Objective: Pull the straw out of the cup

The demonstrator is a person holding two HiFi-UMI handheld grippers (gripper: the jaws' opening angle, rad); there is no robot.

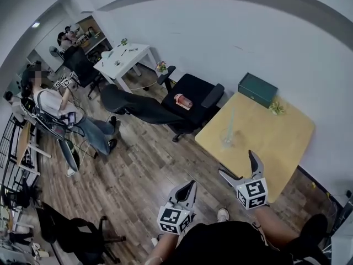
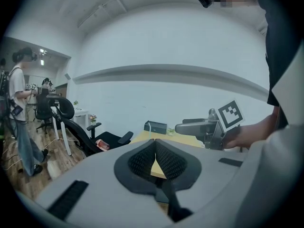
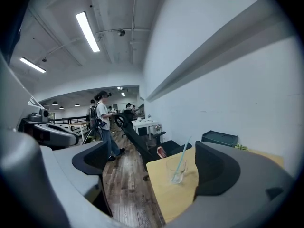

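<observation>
A clear cup (image 1: 227,139) stands near the left edge of the wooden table (image 1: 276,142), with a pale blue straw (image 1: 231,120) leaning in it. My right gripper (image 1: 236,163) hovers over the table's near corner, short of the cup, open and empty. In the right gripper view the cup (image 3: 176,171) and straw (image 3: 183,155) sit ahead between the spread jaws of the right gripper (image 3: 152,167). My left gripper (image 1: 191,185) hangs over the floor left of the table, its pads (image 2: 142,158) closed together with nothing held.
A black office chair (image 1: 165,106) with a red bottle (image 1: 183,100) on its seat stands left of the table. A green box (image 1: 257,89) and a small plant (image 1: 276,108) sit at the table's far edge. A person (image 1: 55,106) stands by a white table (image 1: 124,59).
</observation>
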